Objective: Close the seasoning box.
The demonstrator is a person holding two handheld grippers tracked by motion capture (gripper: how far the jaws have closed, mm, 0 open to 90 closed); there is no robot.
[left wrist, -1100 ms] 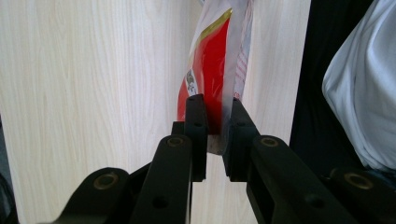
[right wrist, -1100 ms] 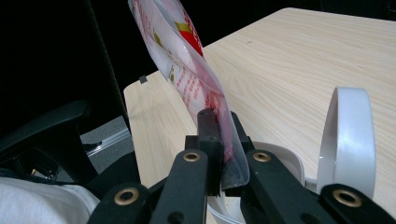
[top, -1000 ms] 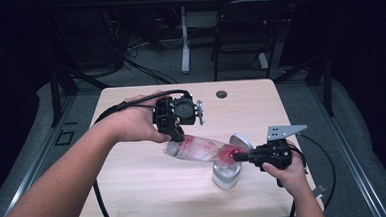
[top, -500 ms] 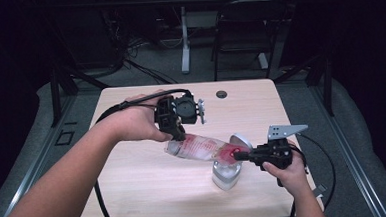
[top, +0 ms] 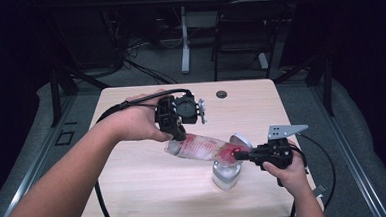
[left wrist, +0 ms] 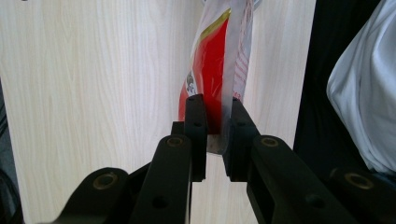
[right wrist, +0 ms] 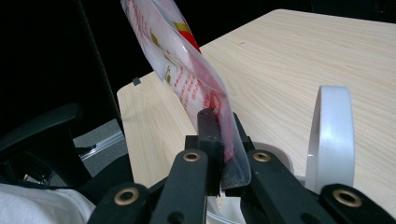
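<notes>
A clear plastic pouch [top: 203, 147] with red print hangs tilted between the two grippers, over the middle of the table. My left gripper [top: 178, 135] is shut on its upper left end; in the left gripper view the pouch [left wrist: 212, 60] runs away from the shut left gripper [left wrist: 215, 100]. My right gripper [top: 237, 155] is shut on the lower right end, and the pouch [right wrist: 177, 60] rises from the right gripper [right wrist: 219, 116]. Just under that end stands a clear container [top: 227, 174] with its white lid [top: 240, 140] [right wrist: 329, 130] flipped up.
The light wooden table [top: 135, 181] carries a small black round disc [top: 222, 94] near its far edge. Cables trail from both grippers over the table. A dark chair and desk legs stand on the floor beyond the table.
</notes>
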